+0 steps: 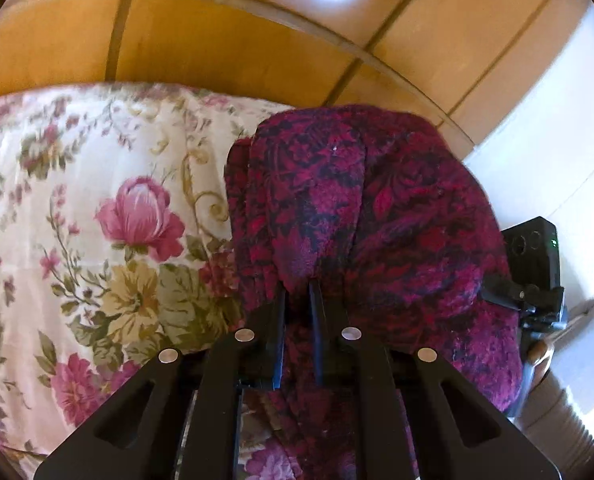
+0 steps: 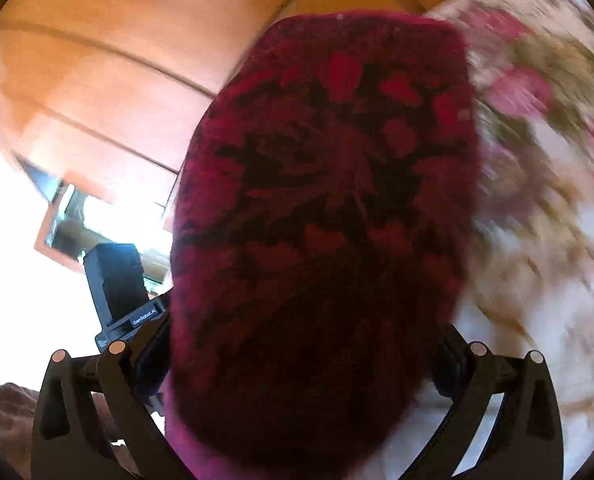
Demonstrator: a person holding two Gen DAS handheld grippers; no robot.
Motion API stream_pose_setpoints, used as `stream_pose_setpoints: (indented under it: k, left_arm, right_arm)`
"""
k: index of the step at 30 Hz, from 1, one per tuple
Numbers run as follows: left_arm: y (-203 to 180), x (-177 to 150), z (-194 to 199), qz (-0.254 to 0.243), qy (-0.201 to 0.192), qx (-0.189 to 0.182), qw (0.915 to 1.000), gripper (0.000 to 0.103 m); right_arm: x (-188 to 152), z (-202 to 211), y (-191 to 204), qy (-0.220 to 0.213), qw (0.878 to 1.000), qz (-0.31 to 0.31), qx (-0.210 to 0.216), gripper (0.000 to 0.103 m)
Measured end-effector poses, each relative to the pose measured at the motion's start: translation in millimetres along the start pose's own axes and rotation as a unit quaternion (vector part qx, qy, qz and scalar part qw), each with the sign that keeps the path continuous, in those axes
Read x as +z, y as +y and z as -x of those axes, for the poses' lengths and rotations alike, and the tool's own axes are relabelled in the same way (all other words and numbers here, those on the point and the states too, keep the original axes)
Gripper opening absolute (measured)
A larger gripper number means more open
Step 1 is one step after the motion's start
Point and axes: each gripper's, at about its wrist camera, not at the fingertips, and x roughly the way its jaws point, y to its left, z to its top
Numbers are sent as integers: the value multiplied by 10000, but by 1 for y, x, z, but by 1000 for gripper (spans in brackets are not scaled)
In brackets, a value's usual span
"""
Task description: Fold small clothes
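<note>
Between left gripper (image 1: 297, 292) fingers: bunch of fuzzy dark red and black patterned cloth (image 1: 369, 216), pinched tight, lifted above bed. Right gripper (image 2: 301, 364) arms spread wide, same cloth (image 2: 325, 200) draped over middle, fingertips hidden, so cannot tell if it grips. Under cloth: cream bedspread with pink flowers (image 1: 97, 208). Behind: orange wooden cupboard (image 1: 217, 40). Right view blurry.

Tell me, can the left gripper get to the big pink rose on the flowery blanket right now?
Probably not yet. The left gripper has its jaws pinched on the dark red cloth, so it is busy. The pink rose lies uncovered on the flowery blanket beside it, so nothing else blocks the way.
</note>
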Motion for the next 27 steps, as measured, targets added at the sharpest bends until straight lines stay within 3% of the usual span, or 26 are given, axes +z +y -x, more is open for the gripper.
stream_pose_setpoints:
  k: [2,4,8,12,15,17,20,22,24,27]
  left_arm:
    - [1,2,-5,22,-5,61,10000,11]
    - [-5,9,-8,-56,-5,37,10000,11]
    - [-40,35,-26,-722,60,163,9972,11]
    - [-70,36,-52,-1368,309,297,9897,11]
    - [-75,21,-48,-1439,300,219,9889,11]
    - [-76,10,-39,-1371,253,272,9899,11]
    - [-74,4,-35,-1338,180,386,9901,11]
    - [-78,5,-28,-1280,119,501,9904,11]
    - [-82,5,-28,-1379,111,574,9887,11]
    - [-89,11,-41,-1605,123,894,9829,11]
  right_arm:
    - [2,-3,14,-184,9993,211,-242,95]
    - [2,9,31,-413,9966,522,-477,76]
    - [-3,33,53,-793,9878,1015,-874,71]
    - [-23,57,9,-1333,9845,287,-1100,72]
    - [-51,60,-34,-1469,9814,-518,-1125,88]
    - [-59,66,-38,-1523,9791,-619,-1200,100]
    - [-51,77,-28,-1349,9769,-457,-1593,101]
    - [-40,94,1,-1556,9586,31,-2384,101]
    - [-28,109,36,-1958,9295,503,-3085,101]
    - [-14,98,63,-2000,9172,843,-3340,91]
